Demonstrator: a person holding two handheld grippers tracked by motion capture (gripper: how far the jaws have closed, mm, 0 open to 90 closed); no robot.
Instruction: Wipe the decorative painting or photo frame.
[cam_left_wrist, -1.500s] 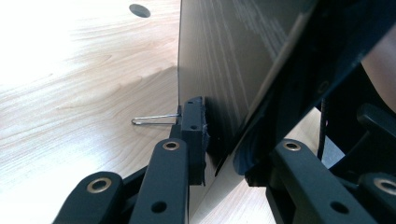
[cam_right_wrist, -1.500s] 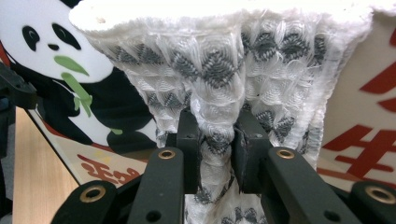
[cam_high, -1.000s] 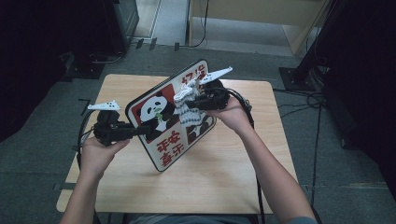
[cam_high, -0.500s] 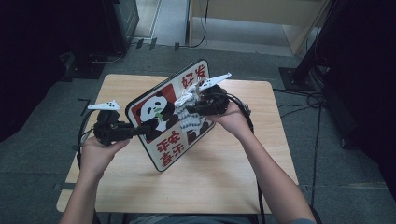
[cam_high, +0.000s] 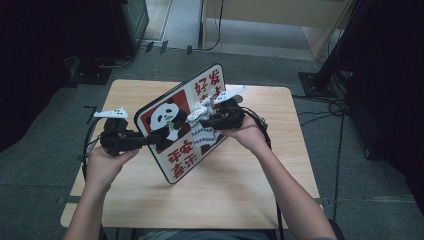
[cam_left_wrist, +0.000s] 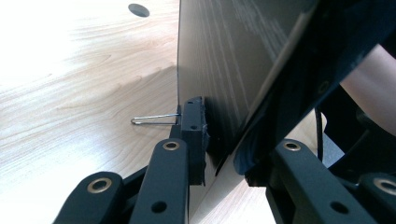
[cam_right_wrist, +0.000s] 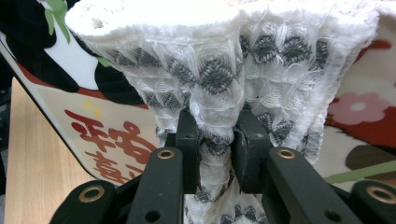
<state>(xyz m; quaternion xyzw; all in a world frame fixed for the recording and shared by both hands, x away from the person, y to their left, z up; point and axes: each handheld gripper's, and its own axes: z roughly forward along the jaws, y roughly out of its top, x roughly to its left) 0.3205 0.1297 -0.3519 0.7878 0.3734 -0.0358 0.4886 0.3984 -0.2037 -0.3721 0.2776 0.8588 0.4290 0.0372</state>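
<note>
- Jaws of the left gripper (cam_high: 150, 141) pinch the edge of the panda board (cam_high: 175, 130), which stands tilted at centre frame on the table (cam_high: 250, 200).
- Right gripper (cam_right_wrist: 215, 140) clamps a white-and-grey knitted cloth (cam_right_wrist: 219, 70) against the board's face.
- Left gripper view shows the board's dark back and a wire clip (cam_left_wrist: 152, 119).
- Since a second ago, the right hand (cam_high: 250, 137) and cloth sit slightly lower.

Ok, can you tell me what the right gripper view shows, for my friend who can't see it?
The hand-held gripper squeezes a bunched white cloth with grey diamond patterns between its two black jaws. Right behind the cloth stands a panda sign with red writing, and a strip of wooden table shows at the left.
</note>
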